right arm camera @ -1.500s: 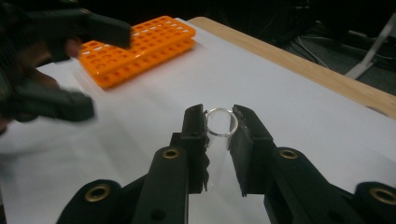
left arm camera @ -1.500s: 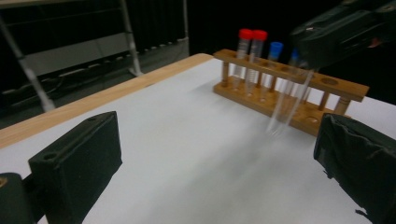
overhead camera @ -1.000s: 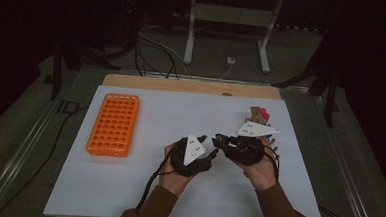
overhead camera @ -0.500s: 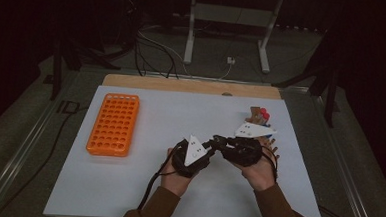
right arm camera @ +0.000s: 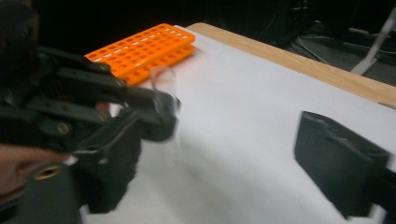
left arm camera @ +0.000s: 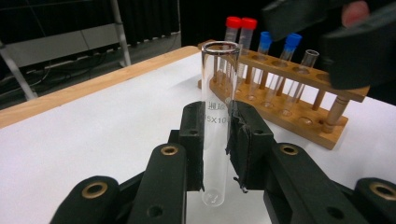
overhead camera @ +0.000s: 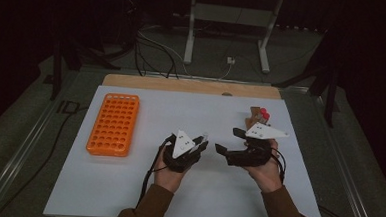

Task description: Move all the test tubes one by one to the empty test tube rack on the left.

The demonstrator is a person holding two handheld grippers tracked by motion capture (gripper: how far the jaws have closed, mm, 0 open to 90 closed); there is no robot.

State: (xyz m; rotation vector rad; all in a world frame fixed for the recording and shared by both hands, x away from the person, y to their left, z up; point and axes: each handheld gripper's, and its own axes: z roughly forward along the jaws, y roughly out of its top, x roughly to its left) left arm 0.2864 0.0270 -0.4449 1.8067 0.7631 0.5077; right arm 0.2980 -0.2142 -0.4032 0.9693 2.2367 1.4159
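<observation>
White table (overhead camera: 127,185), orange rack (overhead camera: 114,124) left, wooden tube rack (left arm camera: 280,102) right

Bare white table (overhead camera: 220,115) between the orange tube rack (overhead camera: 113,123) at left and the wooden test-tube rack (left arm camera: 280,93) at right, capped tubes (left arm camera: 240,32) standing tall there, left gripper (overhead camera: 195,144) and right gripper (overhead camera: 229,140) close together mid-table, narrow gap between them, open surface near the front edge.

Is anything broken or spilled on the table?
No, nothing stands out. The left gripper holds a clean, empty glass tube upright, and the wooden rack stands straight with its tubes in place.
</observation>
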